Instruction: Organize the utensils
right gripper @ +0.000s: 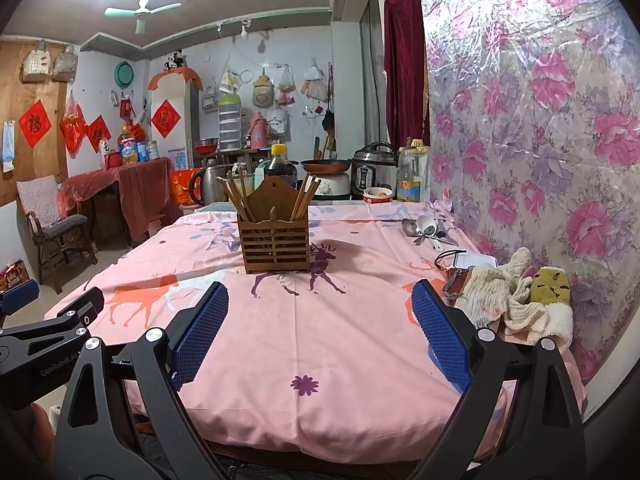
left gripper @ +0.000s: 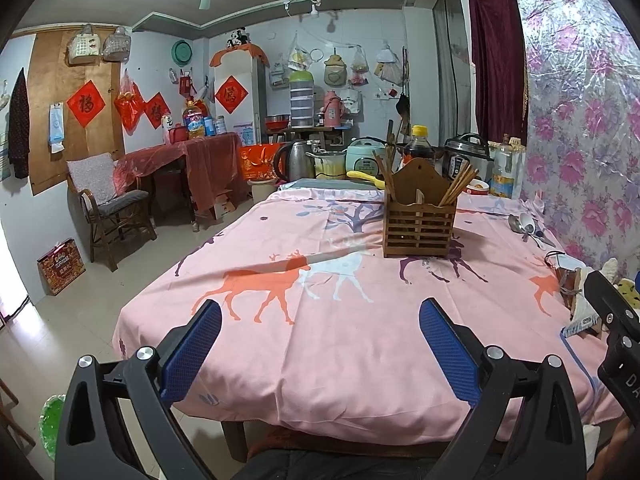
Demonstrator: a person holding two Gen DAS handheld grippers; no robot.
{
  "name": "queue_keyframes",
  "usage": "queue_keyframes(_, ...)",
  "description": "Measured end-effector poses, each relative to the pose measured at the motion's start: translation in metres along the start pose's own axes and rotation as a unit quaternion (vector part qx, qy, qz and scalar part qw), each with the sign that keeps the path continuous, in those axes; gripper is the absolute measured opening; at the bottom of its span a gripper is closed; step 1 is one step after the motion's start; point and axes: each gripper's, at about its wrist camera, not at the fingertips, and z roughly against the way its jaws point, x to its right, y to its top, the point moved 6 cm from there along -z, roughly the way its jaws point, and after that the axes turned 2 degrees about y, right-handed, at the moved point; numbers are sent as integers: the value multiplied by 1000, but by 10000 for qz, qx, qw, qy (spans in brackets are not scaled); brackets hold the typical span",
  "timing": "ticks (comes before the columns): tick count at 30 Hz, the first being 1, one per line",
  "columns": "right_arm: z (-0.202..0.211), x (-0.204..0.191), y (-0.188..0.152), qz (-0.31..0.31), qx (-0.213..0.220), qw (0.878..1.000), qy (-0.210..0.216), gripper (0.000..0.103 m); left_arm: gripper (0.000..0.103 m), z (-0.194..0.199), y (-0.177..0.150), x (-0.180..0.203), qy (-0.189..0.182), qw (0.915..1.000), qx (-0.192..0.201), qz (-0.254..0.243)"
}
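Standing upright near the middle of the tabletop [right gripper: 320,360], the wooden utensil holder [right gripper: 273,240] is a slatted brown box with a peaked back panel pierced by one hole, and a central divider that forms two compartments. Brown chopsticks [right gripper: 240,196] lean outward in a bundle in each compartment; the exact count per bundle cannot be told. A pink cloth printed with deer covers the tabletop.

A small pile of spoons [right gripper: 424,228] lies well apart from the holder, toward the floral wall [right gripper: 540,120]. One metal spoon and one white spoon are distinguishable; further handles overlap and cannot be counted.

The right wrist view shows a heap of rags [right gripper: 520,300] against the wall, largely cut off in the left wrist view. The left wrist view shows the floor [left gripper: 80,312] and one chair [left gripper: 108,200] more fully.

The left gripper [left gripper: 320,344] has its two blue-padded fingers [left gripper: 192,352] spread wide, holding nothing. The right gripper [right gripper: 320,332] is likewise spread wide and empty. Both hover above the near edge of the tabletop, well apart from the holder and spoons.
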Motion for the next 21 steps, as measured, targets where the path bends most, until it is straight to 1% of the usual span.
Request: queue_keyframes(21, 0, 1, 1, -6, -7, 10000, 7, 90, 97, -1, -2, -1, -8, 10000, -8, 13)
